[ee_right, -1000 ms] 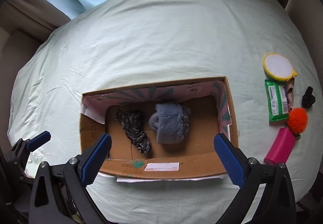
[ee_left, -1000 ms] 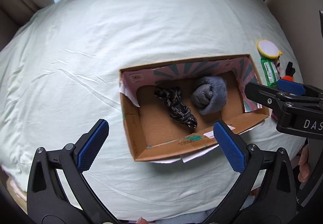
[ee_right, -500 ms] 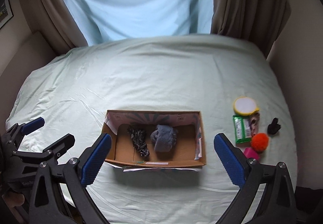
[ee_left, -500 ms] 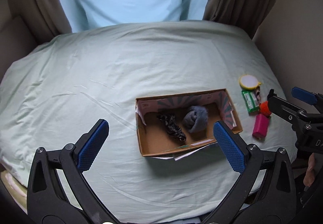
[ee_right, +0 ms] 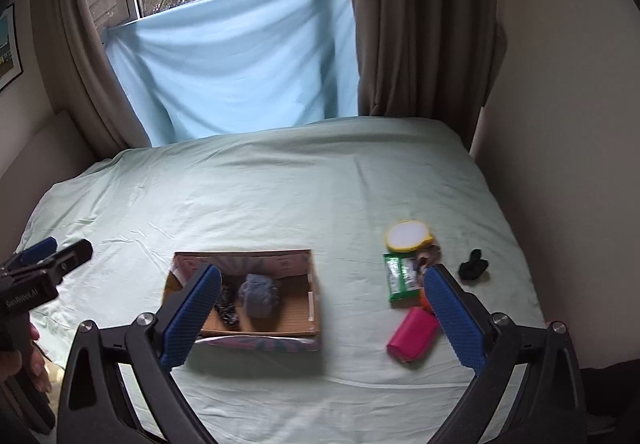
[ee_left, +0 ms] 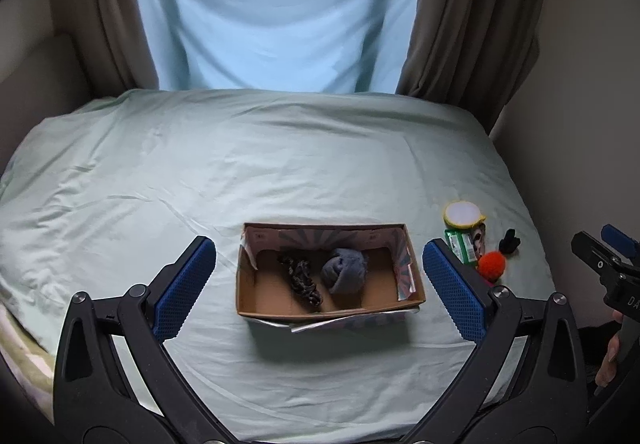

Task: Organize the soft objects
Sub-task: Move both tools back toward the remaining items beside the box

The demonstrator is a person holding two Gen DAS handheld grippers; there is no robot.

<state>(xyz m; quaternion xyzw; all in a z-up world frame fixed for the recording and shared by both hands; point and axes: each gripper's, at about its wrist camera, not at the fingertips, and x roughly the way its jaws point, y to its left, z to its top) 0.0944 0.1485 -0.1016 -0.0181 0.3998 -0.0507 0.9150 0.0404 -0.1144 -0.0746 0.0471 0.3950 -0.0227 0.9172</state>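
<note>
Cardboard box (ee_left: 331, 306) near the bed's (ee_left: 280, 164) front edge, grey bundle (ee_left: 345, 275) and patterned bundle (ee_left: 299, 279) inside, small items (ee_right: 408, 276) toward right edge, wide bare sheet behind, left gripper (ee_left: 319, 286) and right gripper (ee_right: 322, 318) both spread apart, empty.

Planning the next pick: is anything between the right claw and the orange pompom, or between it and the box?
Nothing visible blocks either path. The right claw is open above the bed; the orange pompom lies beside the cardboard box, bare sheet between.

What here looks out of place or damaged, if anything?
The cardboard box looks worn: paper lining peels from its left inner wall and sticks out under its front edge. It holds a grey bundle and a dark patterned bundle, while the orange pompom and small black item lie loose on the bed, outside it.
</note>
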